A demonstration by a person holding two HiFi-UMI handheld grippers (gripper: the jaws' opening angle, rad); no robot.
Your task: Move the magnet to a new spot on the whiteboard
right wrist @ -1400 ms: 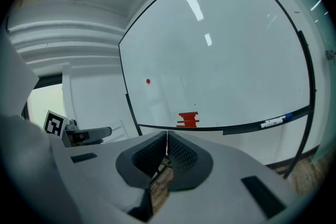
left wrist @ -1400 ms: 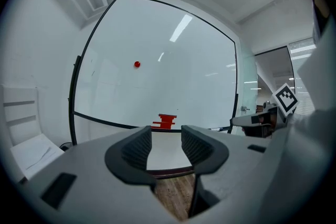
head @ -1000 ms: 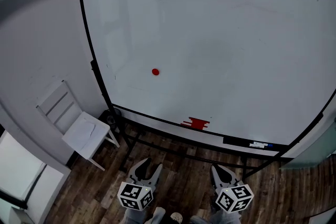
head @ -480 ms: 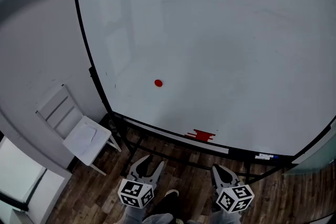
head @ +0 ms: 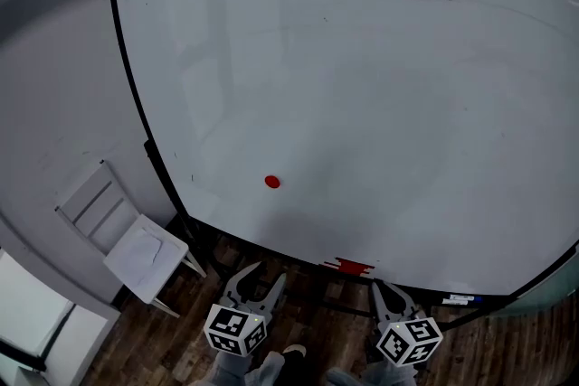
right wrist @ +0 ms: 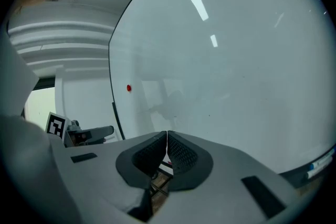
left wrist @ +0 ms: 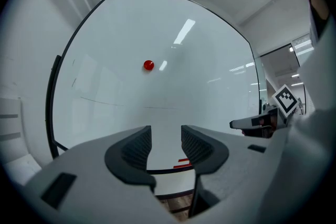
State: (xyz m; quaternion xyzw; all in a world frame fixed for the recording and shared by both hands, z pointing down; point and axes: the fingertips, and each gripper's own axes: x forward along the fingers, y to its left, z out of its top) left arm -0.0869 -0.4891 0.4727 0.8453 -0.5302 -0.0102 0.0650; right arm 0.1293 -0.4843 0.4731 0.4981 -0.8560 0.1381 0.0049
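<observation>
Small round red magnet (head: 272, 182) on the large white whiteboard (head: 380, 59), low in the board's left part, near the black left edge and above the bottom rail. The grey left gripper (head: 260, 274) hangs below that rail, its jaws wide apart with nothing between them. In the head view the magnet lies at about 12 o'clock from it, well apart. In the left gripper view the magnet (left wrist: 148, 65) sits at about 11 o'clock above the gap between the jaws. The grey right gripper (head: 380, 289) hangs beside the left one, its jaws pressed together on nothing. From it the magnet lies at about 10 o'clock and farther off. The left gripper is therefore the nearer and is already spread, so the reach most likely falls to it: forward and upward to the board face. The magnet is a disc with no long axis, so jaw roll probably matters little. A flat red object (head: 349, 266) on the rail lies at about 3 o'clock from the left gripper and is not the target.
</observation>
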